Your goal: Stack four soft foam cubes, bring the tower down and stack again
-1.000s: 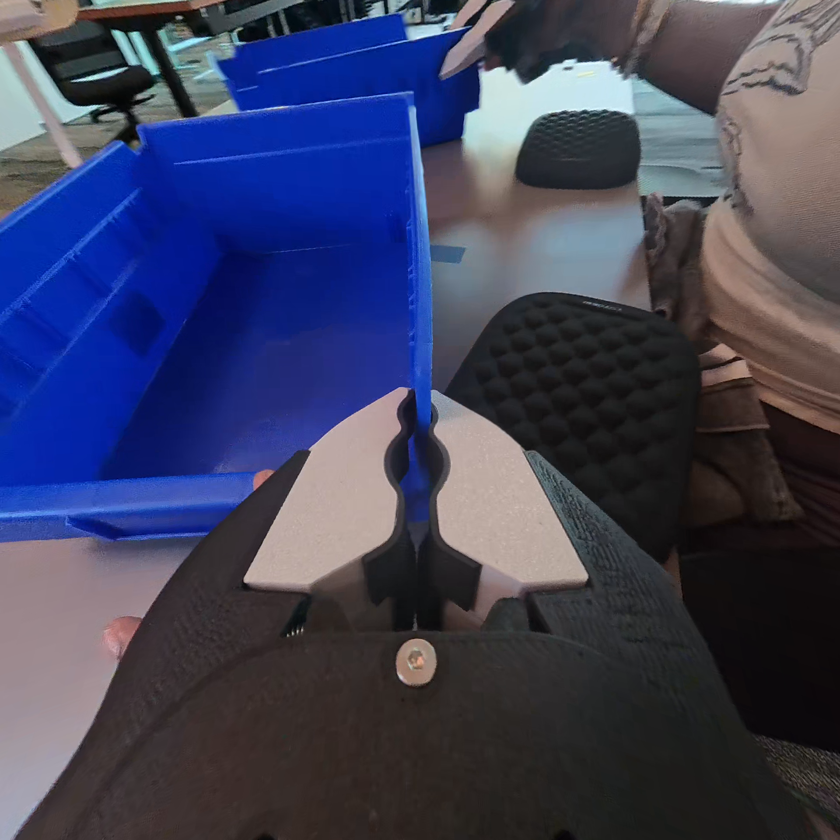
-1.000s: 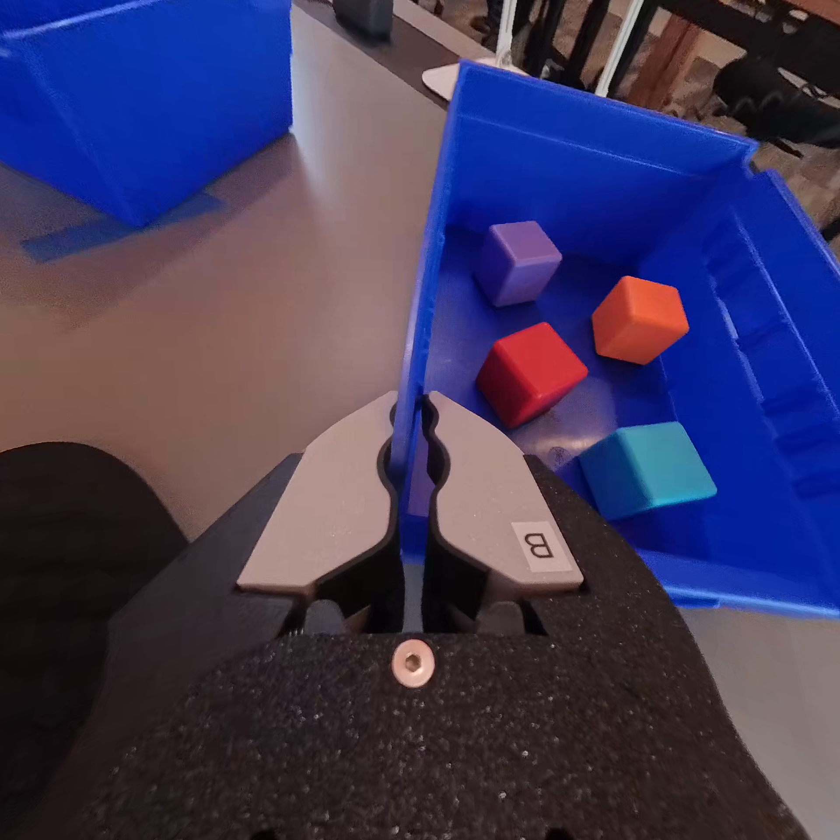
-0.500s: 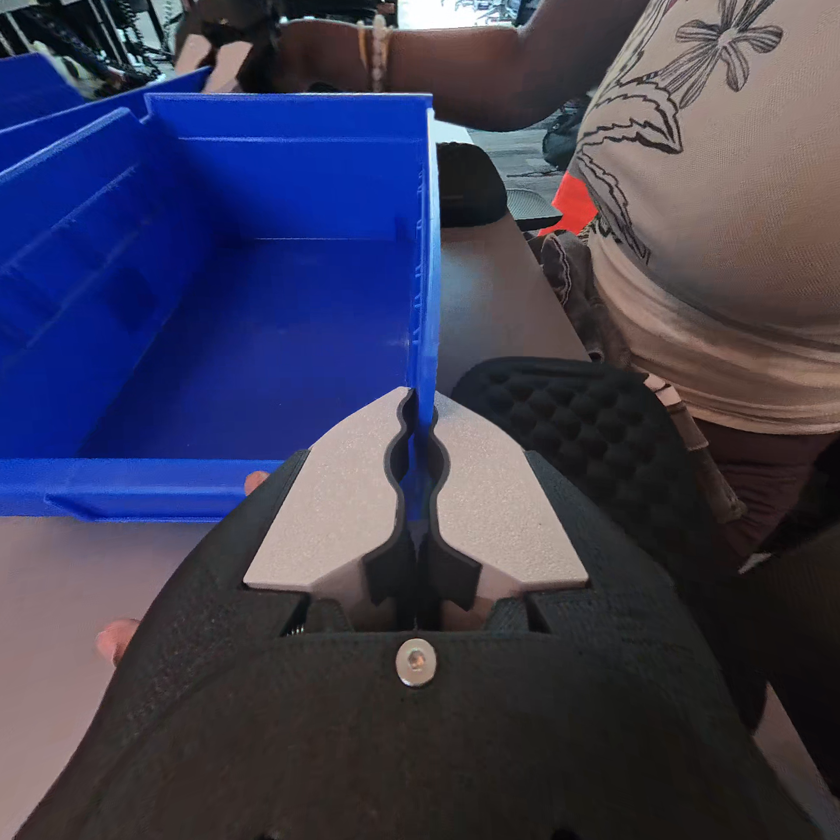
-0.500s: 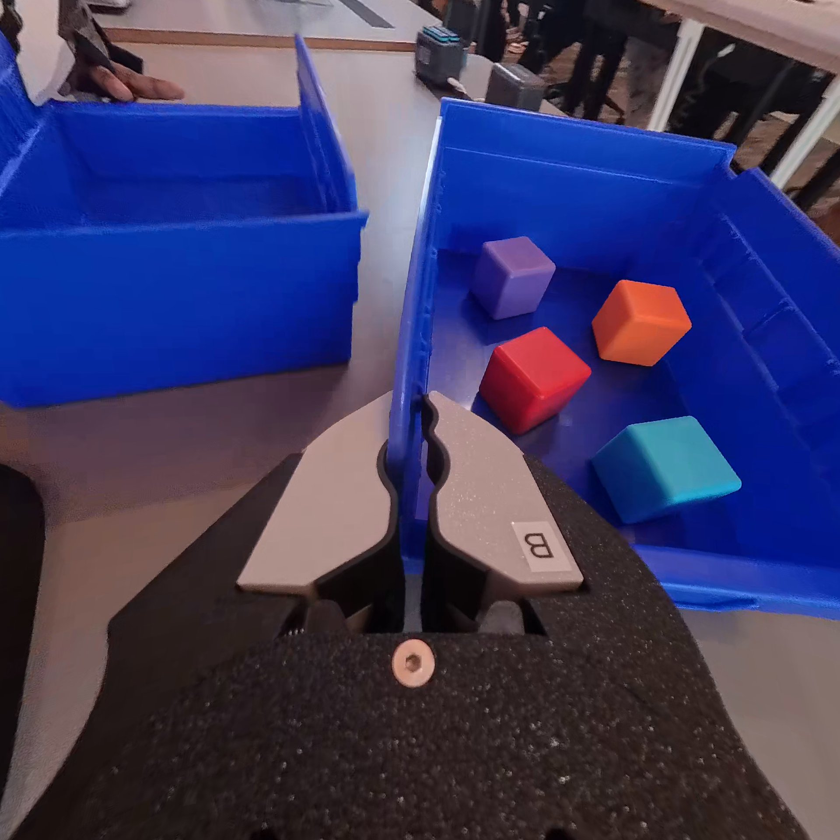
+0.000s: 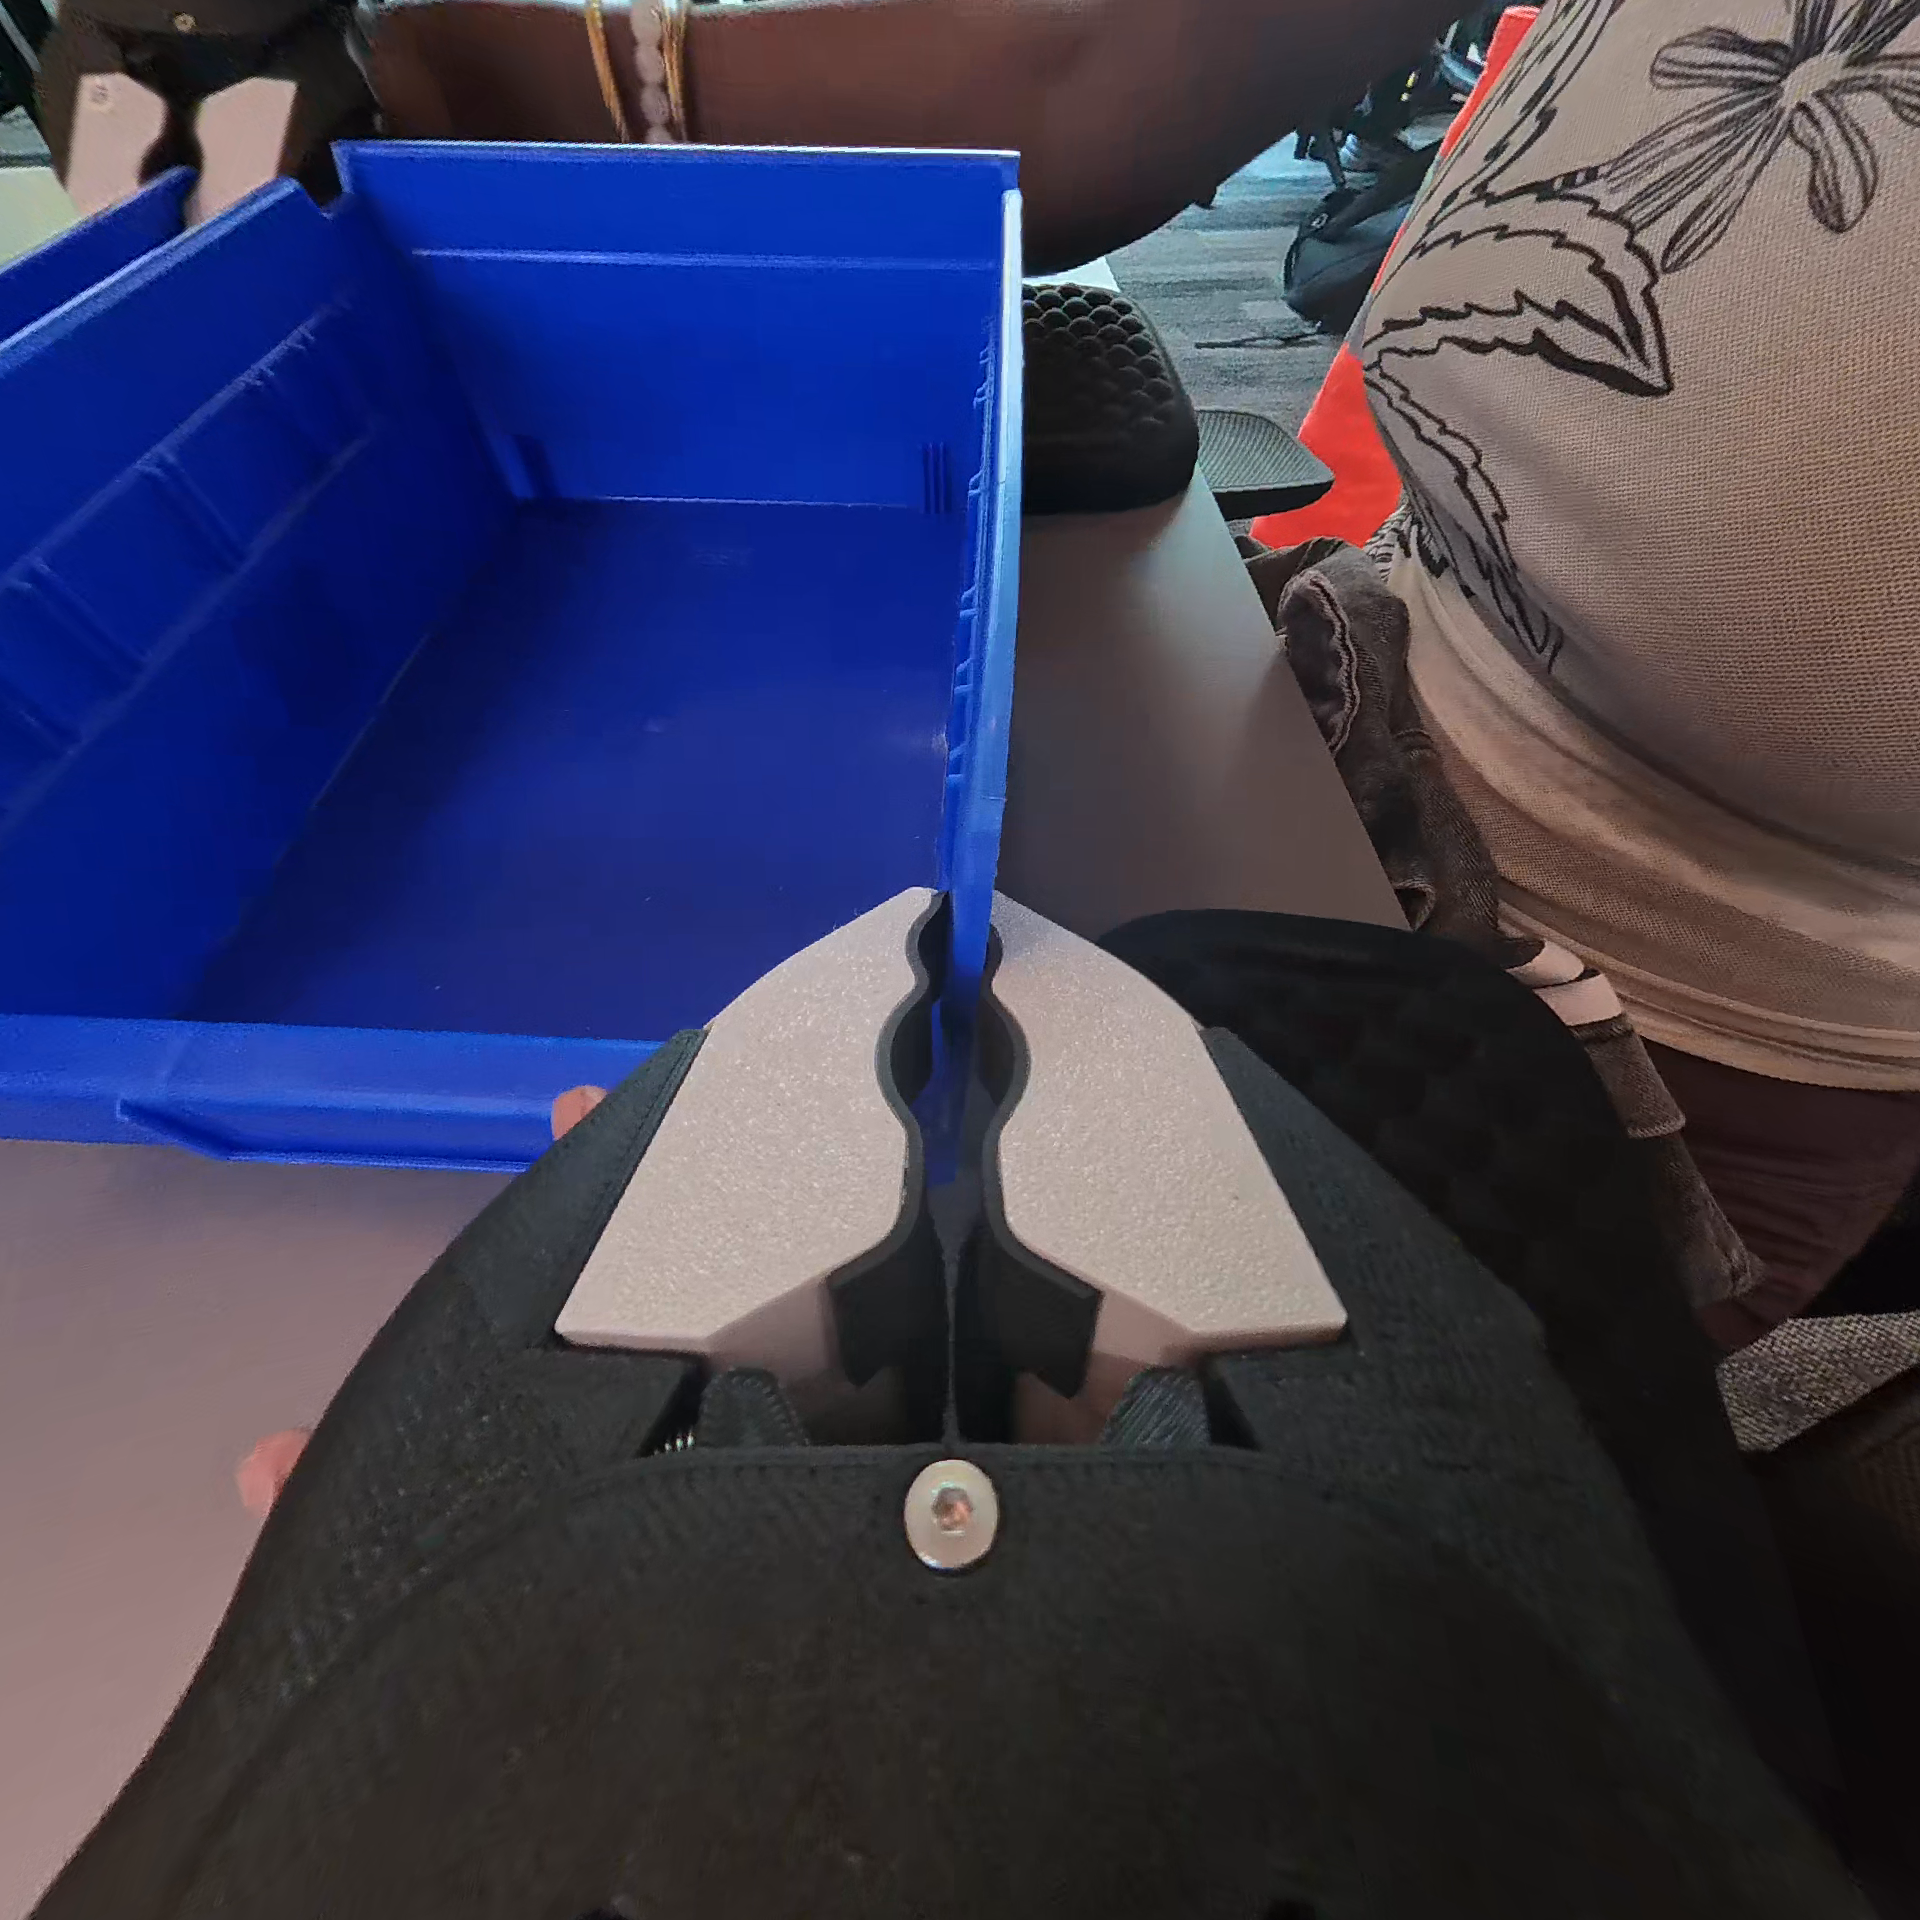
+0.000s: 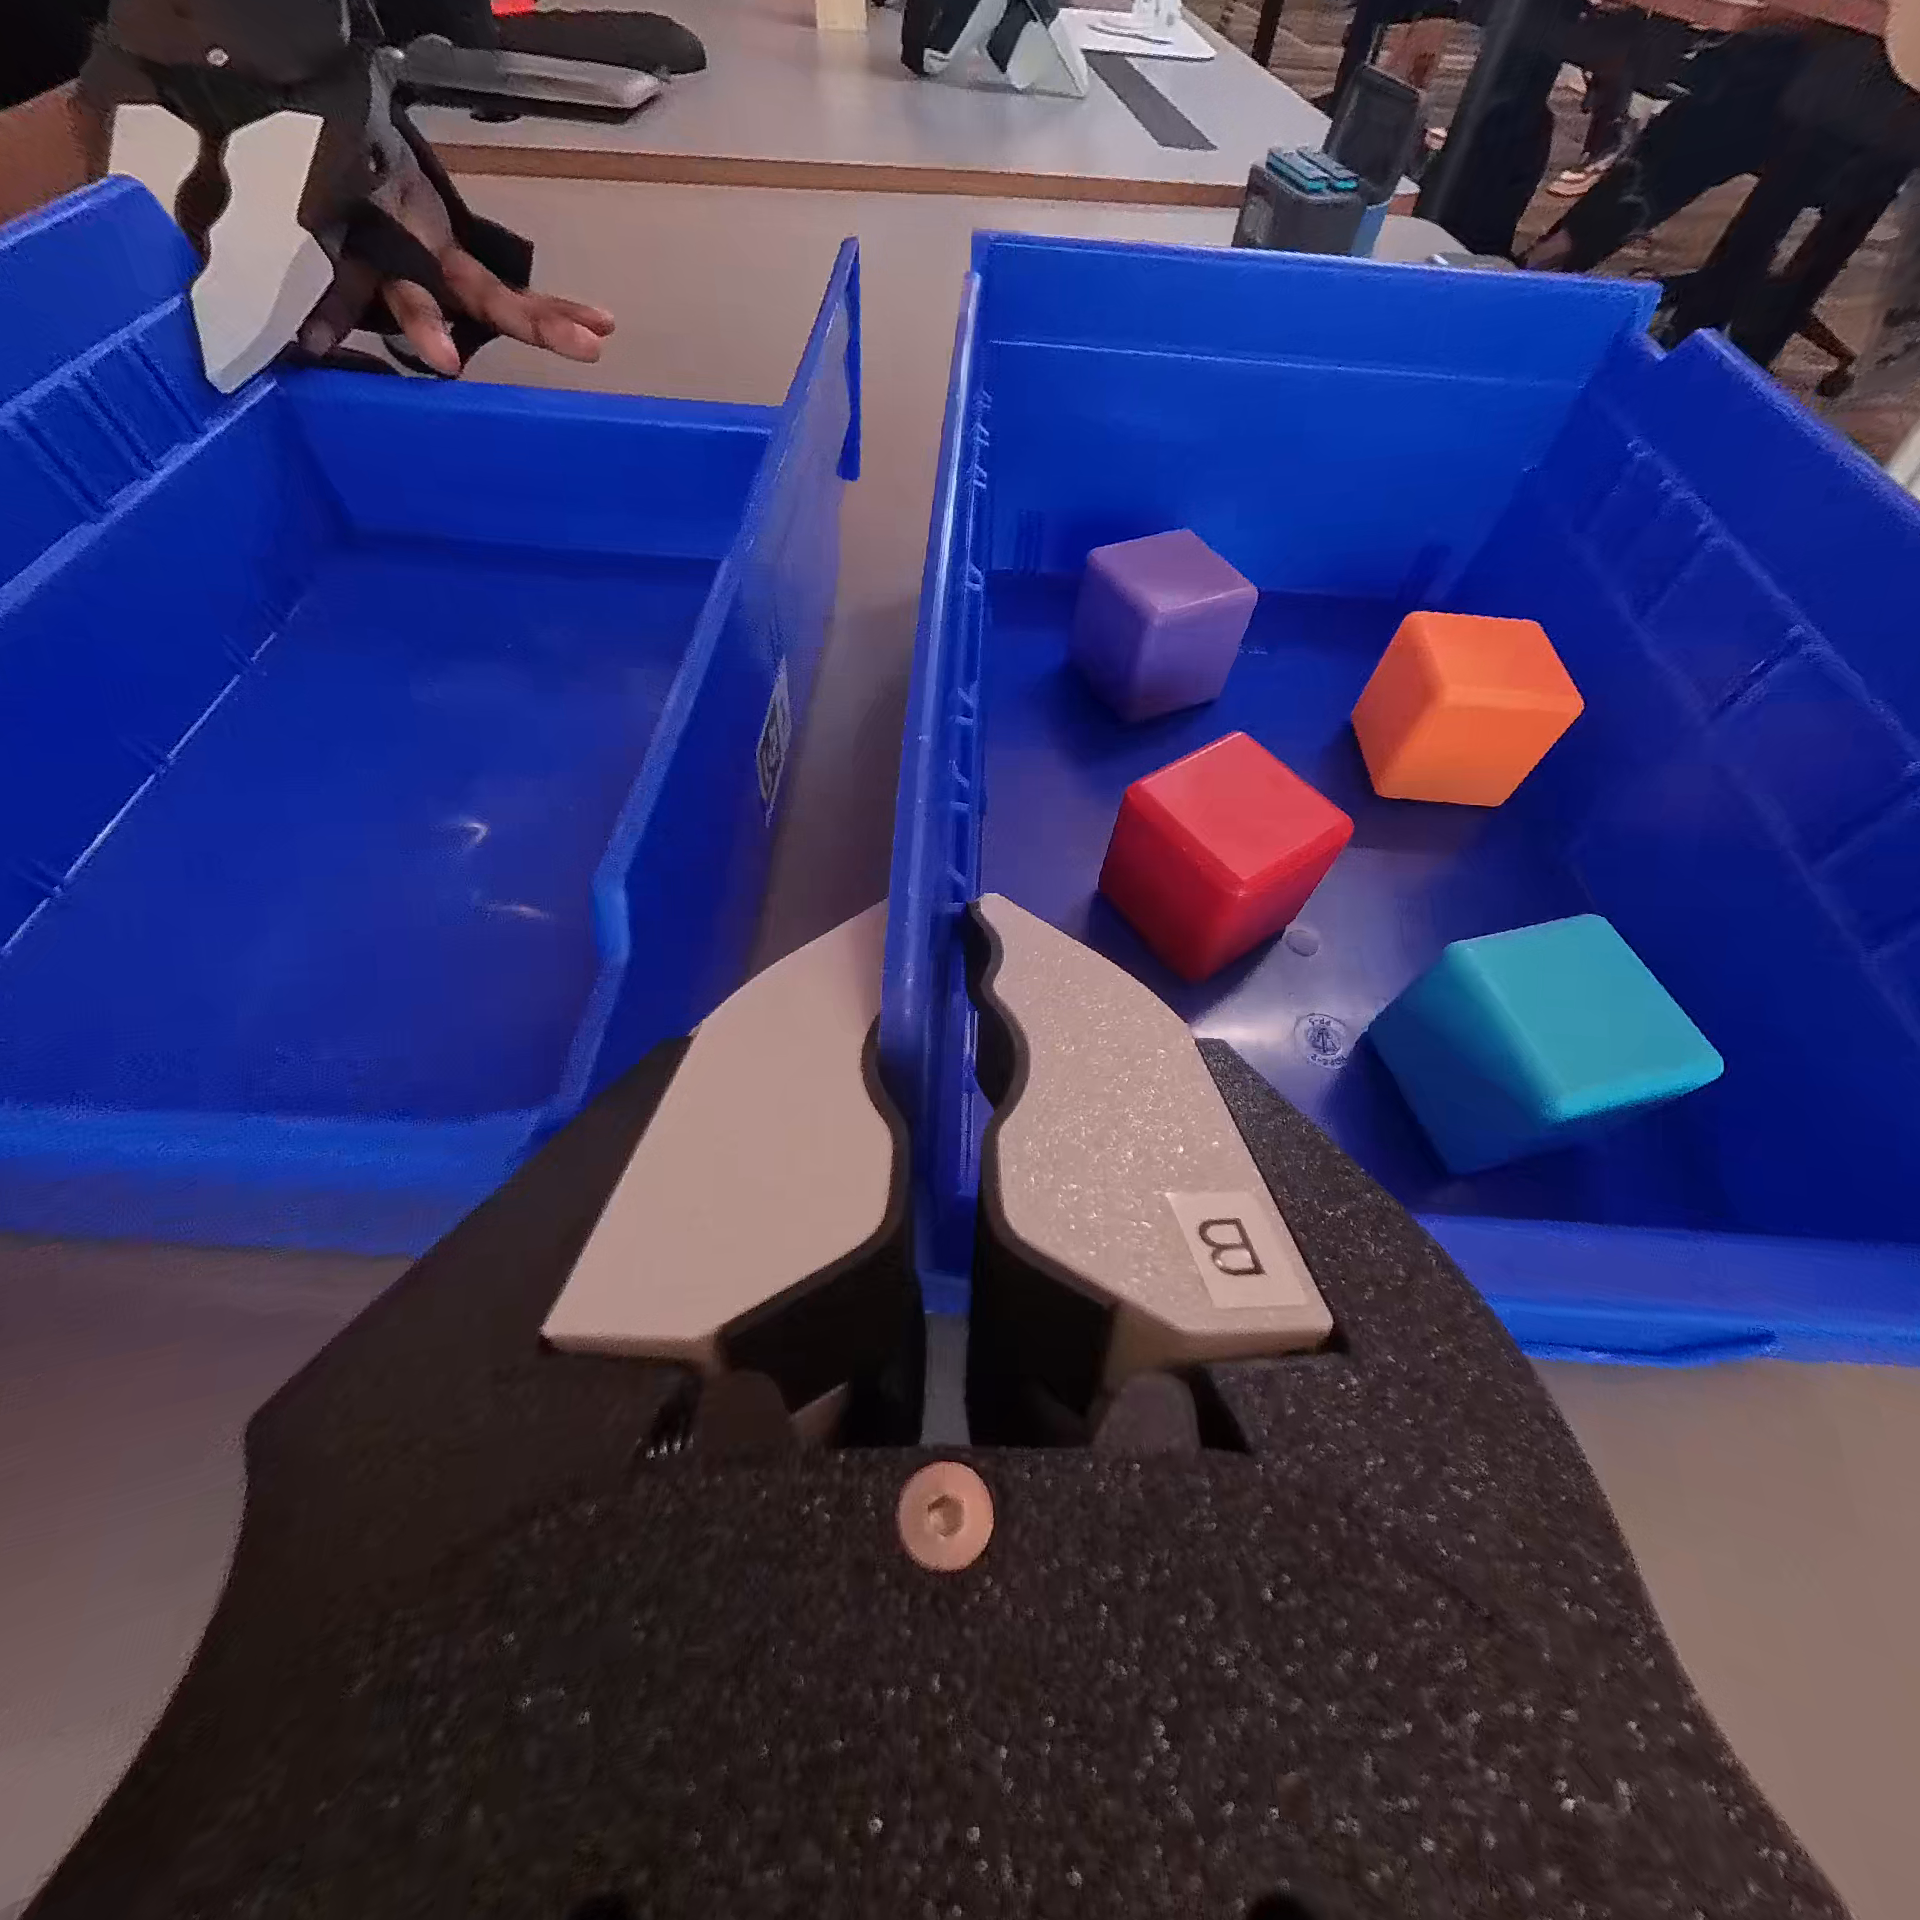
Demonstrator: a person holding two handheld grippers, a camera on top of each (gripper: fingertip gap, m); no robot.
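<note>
Four foam cubes lie apart in a blue bin [image 6: 1299, 416]: purple [image 6: 1158, 623], orange [image 6: 1465, 707], red [image 6: 1221, 852] and teal [image 6: 1538, 1039]. None is stacked. My right gripper [image 6: 930, 914] is shut on that bin's left side wall near the front corner. My left gripper [image 5: 961, 920] is shut on the right side wall of an empty blue bin [image 5: 675, 343]. The empty bin [image 6: 520, 416] stands just left of the cube bin, a narrow strip of table between them. The left gripper [image 6: 260, 260] also shows at its far left corner.
Black honeycomb pads lie on the table beyond the empty bin [image 5: 1101, 405] and beside my left gripper [image 5: 1403, 1039]. The person's torso [image 5: 1662, 520] is close along the table edge. Dark devices [image 6: 1309, 197] stand behind the cube bin, with another table farther back. The left gripper's tips are roughly 30 cm from the right gripper's.
Both bins have swung round with the grippers still shut on their walls. The empty bin now sits side by side with the cube bin. The cubes barely shifted.
</note>
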